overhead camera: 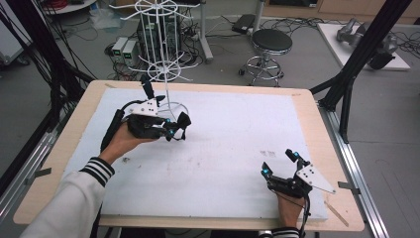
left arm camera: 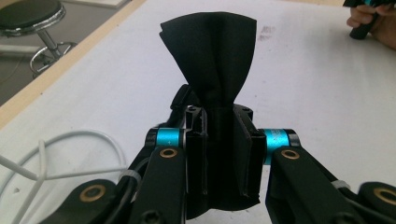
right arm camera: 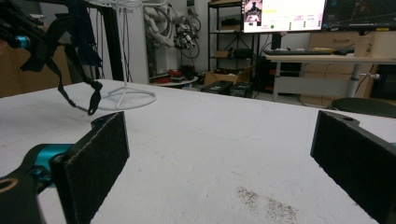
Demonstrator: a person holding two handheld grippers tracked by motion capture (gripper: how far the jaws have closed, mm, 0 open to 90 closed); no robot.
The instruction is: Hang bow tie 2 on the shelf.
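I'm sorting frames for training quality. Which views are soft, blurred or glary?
High view: even lighting, slightly soft, no harsh shadow on the white table. Left gripper view: black cloth and jaws sharp, stool behind blurred. Right gripper view: near pads soft, bright monitor washed out, white rack readable.

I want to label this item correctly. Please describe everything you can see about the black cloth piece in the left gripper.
The black cloth piece looks like a bow tie: soft, matte fabric, pinched at its middle between the shut pads of the left gripper, with one wing fanning out in folds beyond them. A thin black strap hangs from it in a loop, and its lowest end appears to hang just above the white table cover. It is held near the white wire stand.
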